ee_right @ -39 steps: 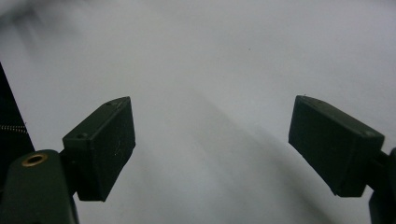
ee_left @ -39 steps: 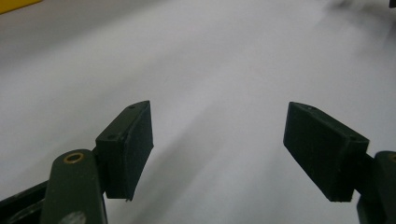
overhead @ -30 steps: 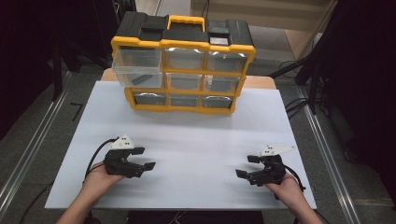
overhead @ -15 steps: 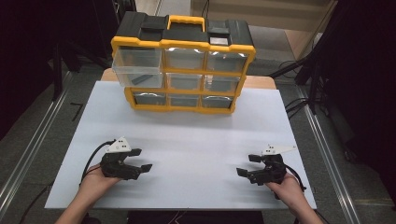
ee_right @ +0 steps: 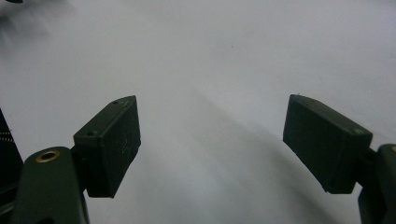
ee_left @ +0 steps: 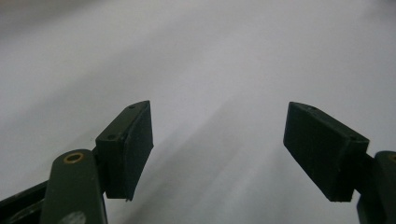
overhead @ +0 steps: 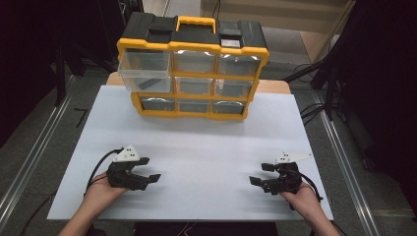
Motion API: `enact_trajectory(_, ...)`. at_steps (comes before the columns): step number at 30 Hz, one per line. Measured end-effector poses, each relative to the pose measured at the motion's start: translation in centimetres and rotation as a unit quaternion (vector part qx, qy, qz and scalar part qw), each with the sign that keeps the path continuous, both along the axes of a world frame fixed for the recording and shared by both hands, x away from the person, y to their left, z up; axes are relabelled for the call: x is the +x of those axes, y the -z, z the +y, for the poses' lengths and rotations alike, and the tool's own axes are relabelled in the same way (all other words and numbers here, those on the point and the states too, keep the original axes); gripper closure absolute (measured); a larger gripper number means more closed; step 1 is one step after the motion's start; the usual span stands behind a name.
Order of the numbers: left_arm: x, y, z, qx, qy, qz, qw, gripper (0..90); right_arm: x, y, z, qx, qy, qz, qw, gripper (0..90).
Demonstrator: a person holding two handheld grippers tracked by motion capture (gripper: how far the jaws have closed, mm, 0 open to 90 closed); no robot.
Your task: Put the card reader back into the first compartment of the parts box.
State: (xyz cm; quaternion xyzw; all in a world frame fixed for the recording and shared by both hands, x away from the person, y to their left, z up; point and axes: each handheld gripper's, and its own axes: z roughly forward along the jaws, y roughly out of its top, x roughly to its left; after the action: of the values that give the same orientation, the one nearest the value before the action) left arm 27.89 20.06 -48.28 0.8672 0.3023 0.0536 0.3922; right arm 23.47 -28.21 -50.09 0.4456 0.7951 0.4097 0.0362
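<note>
Drawer cabinet [overhead: 193, 73] at the worktop's [overhead: 206, 147] far edge, middle. Left tongs [overhead: 150, 178] near the front left, right tongs [overhead: 259, 175] near the front right, well apart, pointing inward.

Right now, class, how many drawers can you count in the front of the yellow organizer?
9, in three rows of three in the yellow organizer: top row, with the pulled-out left drawer, middle row and bottom row. None looks hidden.

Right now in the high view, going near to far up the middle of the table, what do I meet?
The grippers flank the near edge: left gripper, right gripper → bare white tabletop → yellow-and-black drawer organizer at the far edge.
</note>
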Motion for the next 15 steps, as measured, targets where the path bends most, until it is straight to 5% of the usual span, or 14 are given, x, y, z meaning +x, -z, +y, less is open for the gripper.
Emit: enact_trajectory(15, 0.07, 0.02, 0.06, -0.005, 0.002, 0.006, 1.0, 25.8, -0.04, -0.01, -0.01, 0.0, -0.001, -0.001, 1.0, 17.3)
